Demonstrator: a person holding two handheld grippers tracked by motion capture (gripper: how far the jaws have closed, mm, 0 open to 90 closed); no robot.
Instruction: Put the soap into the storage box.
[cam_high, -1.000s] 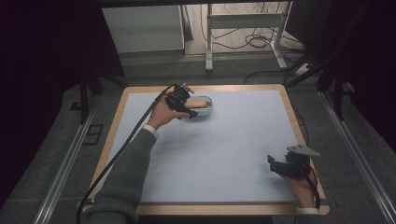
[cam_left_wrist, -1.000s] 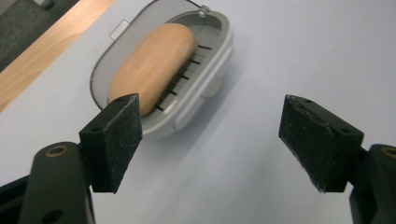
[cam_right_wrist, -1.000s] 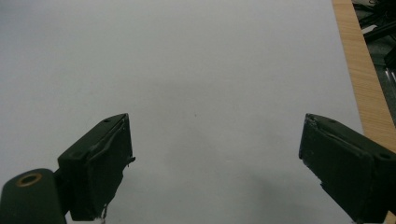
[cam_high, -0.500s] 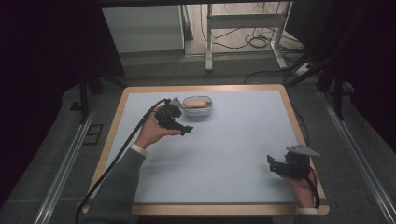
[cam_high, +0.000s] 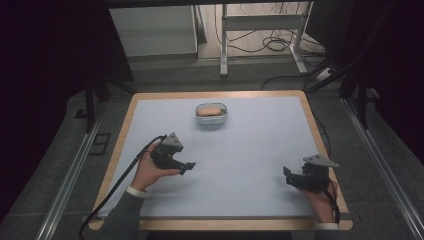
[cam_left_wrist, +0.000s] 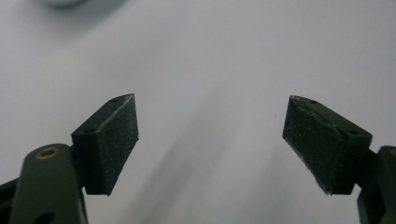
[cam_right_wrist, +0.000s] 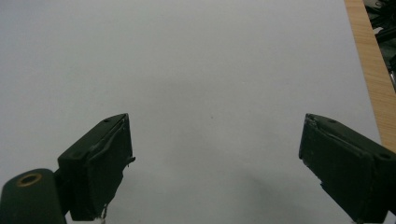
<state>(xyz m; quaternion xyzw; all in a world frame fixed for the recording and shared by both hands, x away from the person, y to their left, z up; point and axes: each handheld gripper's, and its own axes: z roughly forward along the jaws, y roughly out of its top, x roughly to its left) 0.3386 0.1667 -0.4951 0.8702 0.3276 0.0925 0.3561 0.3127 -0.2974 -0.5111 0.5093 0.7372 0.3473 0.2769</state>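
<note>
A small grey bowl (cam_high: 212, 115) with an orange-tan lump (cam_high: 209, 111) inside stands at the far middle of the table. My left gripper (cam_high: 187, 166) is held low at the near left, well short of the bowl; its jaws stand wide open over bare mat (cam_left_wrist: 210, 135). My right gripper (cam_high: 287, 176) rests near the front right corner, open too, with nothing between its fingers (cam_right_wrist: 98, 163).
The table top is a pale blue-grey mat (cam_high: 250, 150) with a wooden border (cam_high: 320, 135). A black cable (cam_high: 115, 190) trails from the left gripper over the front left edge. Beyond the table are metal legs and floor cables (cam_high: 270, 45).
My left gripper has drawn back from the bowl toward the near left and now sits low with open jaws. The bowl stays at the far middle. The right gripper has not moved.
</note>
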